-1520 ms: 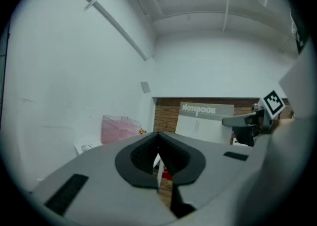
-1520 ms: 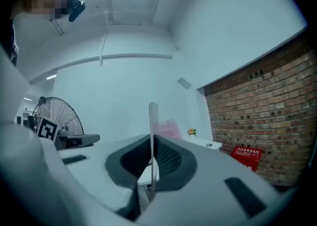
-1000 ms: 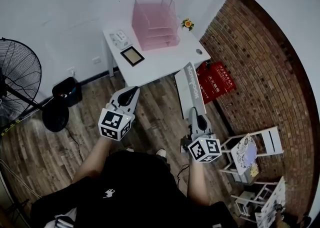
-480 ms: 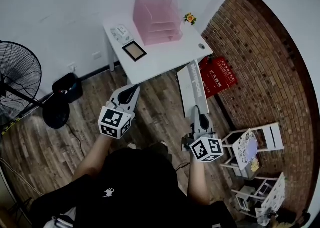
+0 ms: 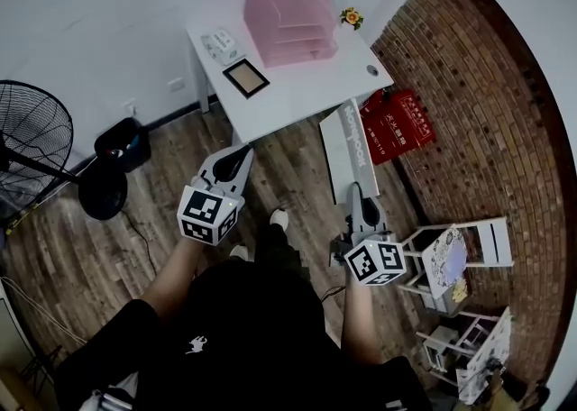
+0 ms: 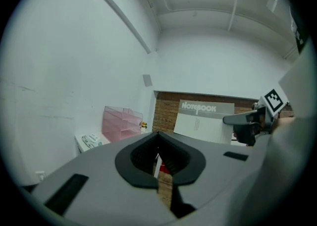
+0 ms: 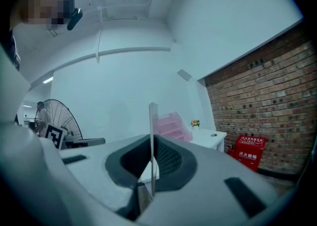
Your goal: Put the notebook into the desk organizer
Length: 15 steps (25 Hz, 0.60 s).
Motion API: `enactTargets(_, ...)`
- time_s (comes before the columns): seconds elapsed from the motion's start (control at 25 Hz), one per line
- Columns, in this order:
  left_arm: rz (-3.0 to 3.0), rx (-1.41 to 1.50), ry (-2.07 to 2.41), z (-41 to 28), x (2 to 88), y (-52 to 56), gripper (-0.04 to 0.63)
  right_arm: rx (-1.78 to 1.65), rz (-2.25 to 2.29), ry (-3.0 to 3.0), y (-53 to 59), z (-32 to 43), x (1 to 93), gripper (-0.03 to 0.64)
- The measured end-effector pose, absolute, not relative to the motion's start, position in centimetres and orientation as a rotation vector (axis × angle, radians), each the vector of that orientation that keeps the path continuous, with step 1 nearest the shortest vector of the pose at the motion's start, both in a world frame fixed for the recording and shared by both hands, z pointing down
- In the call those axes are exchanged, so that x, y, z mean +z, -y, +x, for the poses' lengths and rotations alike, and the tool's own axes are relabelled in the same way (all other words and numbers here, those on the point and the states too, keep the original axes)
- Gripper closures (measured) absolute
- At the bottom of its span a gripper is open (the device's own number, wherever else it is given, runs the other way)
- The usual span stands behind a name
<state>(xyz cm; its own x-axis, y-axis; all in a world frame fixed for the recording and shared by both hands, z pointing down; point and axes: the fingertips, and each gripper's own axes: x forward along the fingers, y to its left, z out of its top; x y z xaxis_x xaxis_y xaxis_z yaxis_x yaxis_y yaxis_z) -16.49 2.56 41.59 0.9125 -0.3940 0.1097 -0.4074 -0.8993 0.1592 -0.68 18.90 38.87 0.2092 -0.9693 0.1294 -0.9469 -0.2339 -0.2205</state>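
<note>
Notebook (image 5: 347, 152) is up in the air, not on anything, pinched by its near short edge in my right tongs (image 5: 359, 195), which are clenched tight on it. Its long axis runs away from me toward 12 o'clock, and its far edge hangs just at the front edge of the white surface (image 5: 297, 98). In the right gripper view I see it edge-on, a thin upright blade (image 7: 151, 141) between the jaws.

Left tongs (image 5: 236, 159) are closed on nothing, hovering level over the wooden floor at about 9 o'clock from the notebook and well apart from it.

Here is what the move hangs on: the pink desk organizer (image 5: 290, 13) sits at the back of the surface against the wall, at roughly 11 o'clock from the notebook's far edge. So the right hand is the nearer one, and I judge it has to carry forward and a touch left. The tray openings seem to face back toward me, which suits a lengthwise slide-in, though the cover looks upright and may need rolling flat first.

Room to work is fair. A small framed picture (image 5: 245, 77) and a little white box (image 5: 221, 42) lie at 9 o'clock of the path, and a flower (image 5: 351, 17) stands just at the organizer's 3 o'clock. Brick wall (image 5: 487, 112) and a red box (image 5: 401, 125) crowd the right side.
</note>
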Motion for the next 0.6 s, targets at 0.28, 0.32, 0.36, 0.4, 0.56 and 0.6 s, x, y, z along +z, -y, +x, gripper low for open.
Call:
enactTargets(0.28, 2.882, 0.124, 0.629, -14.6, 41.9, -1.0, 0.594, -0.387, -2.336, -1.92, -16.3, 1.3, 39.3, 0.606)
enactTargets(0.32, 2.884, 0.126, 0.636, -14.2, 41.9, -0.7, 0.594, -0.389, -2.33, -1.924, -15.9, 1.7, 39.4, 0.606)
enactTargets(0.36, 2.883, 0.125, 0.644, -13.8, 41.9, -0.3, 0.594, -0.392, -2.324, -1.928, -15.4, 2.1, 39.5, 0.606)
enactTargets(0.4, 2.879, 0.124, 0.652, -13.4, 42.0, 0.0, 0.594, -0.395, -2.319, -1.932, -15.0, 2.6, 39.6, 0.606)
enactTargets(0.56, 2.876, 0.13, 0.676, -11.6, 41.9, 1.1, 0.594, -0.397, -2.301, -1.955, -13.3, 4.8, 39.9, 0.606)
enactTargets(0.6, 2.877, 0.132, 0.685, -11.1, 41.9, 1.5, 0.594, -0.397, -2.295, -1.962, -12.8, 5.5, 40.0, 0.606)
